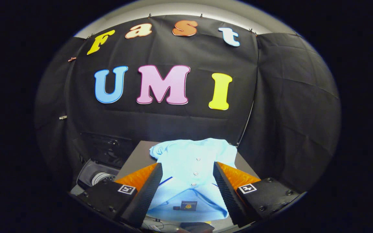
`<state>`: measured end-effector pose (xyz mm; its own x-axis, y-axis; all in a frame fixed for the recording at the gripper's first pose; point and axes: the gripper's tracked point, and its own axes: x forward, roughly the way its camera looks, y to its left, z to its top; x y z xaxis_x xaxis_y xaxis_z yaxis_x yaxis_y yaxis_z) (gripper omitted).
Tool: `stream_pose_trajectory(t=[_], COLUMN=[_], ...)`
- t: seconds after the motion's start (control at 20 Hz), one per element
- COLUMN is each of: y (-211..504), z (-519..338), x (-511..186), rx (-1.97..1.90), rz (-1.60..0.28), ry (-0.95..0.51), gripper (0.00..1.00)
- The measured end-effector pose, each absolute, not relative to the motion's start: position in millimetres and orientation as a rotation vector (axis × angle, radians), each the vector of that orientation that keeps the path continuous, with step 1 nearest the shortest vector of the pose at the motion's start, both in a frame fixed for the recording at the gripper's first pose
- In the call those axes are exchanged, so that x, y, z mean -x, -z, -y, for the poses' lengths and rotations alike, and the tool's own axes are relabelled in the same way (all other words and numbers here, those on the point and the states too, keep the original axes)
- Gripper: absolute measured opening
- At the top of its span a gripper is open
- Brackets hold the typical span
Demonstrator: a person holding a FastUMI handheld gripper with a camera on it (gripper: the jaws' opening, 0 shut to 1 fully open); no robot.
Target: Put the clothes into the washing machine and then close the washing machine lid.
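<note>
**Shirt dead ahead, fingers spread and not yet on the cloth**

The light blue shirt (191,168) lies flat on a grey table (138,153), buttons up, its collar end with a small dark label nearest the gripper and its hem pointing away at twelve o'clock toward the black cloth wall. Its long axis therefore runs straight along the line of the fingers, from six to twelve. The button row sits almost exactly on the midline between them.

The gripper (188,168) hovers above the near half of the shirt with its fingers wide apart, one over each shoulder of the garment; nothing is pinched between them, and I cannot tell how far above the cloth they sit. The collar lies between the fingers, the chest and hem just ahead and beyond.

Off the table's edge at about nine o'clock from the shirt, lower down and near the left finger, the washing machine (99,176) shows a curved rim and a glimpse of its drum, so its lid appears to be up.

My reading: the pick has not begun. The move likely calls for dropping straight down and closing on a bunched fold near the collar, then carrying it leftward. A flat shirt gives little to bite, so a thin, slipping pinch is the risk.
</note>
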<state>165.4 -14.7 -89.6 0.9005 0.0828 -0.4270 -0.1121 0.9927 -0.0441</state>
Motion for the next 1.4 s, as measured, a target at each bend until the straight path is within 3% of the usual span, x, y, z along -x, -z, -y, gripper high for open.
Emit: stream_pose_trajectory(t=[0.35, 0.9, 0.95, 1.1, 1.25, 1.4], y=[155, 188, 188, 190, 182, 166], z=[29, 20, 13, 5, 2, -12], x=[-227, -246, -245, -239, -243, -237], rx=[0.003, -0.017, 0.037, 0.16, 0.127, -0.08], rz=[-0.636, -0.722, -0.721, -0.7, -0.672, -0.656], ry=[-0.06, -0.06, -0.11, -0.149, -0.151, -0.222], gripper=[0.99, 0.99, 0.94, 0.2, 0.08, 0.08])
